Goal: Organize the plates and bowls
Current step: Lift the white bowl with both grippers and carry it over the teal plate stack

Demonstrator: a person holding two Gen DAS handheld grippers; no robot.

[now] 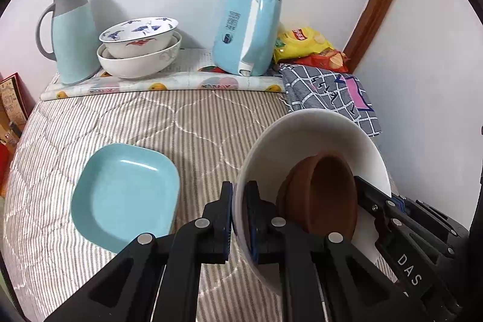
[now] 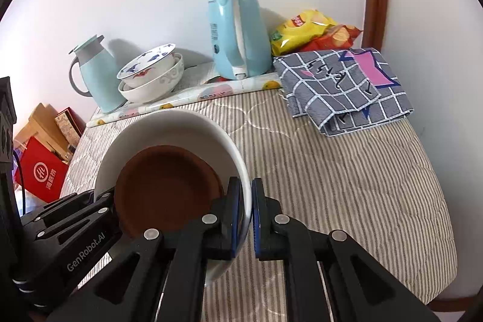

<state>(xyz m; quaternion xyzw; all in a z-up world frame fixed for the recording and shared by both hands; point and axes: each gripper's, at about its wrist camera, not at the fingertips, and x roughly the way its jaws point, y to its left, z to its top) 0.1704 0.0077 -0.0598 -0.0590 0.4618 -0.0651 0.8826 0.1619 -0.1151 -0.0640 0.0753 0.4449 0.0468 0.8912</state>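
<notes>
Both grippers hold one large white bowl (image 1: 314,135) above the striped table. My left gripper (image 1: 238,213) is shut on its left rim. My right gripper (image 2: 246,216) is shut on the right rim of the white bowl (image 2: 169,122). Inside it lies a brown dish (image 1: 326,195), tilted; the same brown dish (image 2: 166,189) fills the bowl's bottom in the right wrist view. A light blue square plate (image 1: 126,195) rests on the cloth to the left of the bowl. Two stacked bowls, a blue-patterned one (image 1: 139,33) in a white one (image 1: 139,62), stand at the back.
Along the back wall stand a pale blue jug (image 1: 71,35), a blue kettle (image 1: 247,32) and snack bags (image 1: 305,46). A folded checked cloth (image 2: 344,86) lies at the back right. Red and brown boxes (image 2: 42,168) sit beyond the table's left edge.
</notes>
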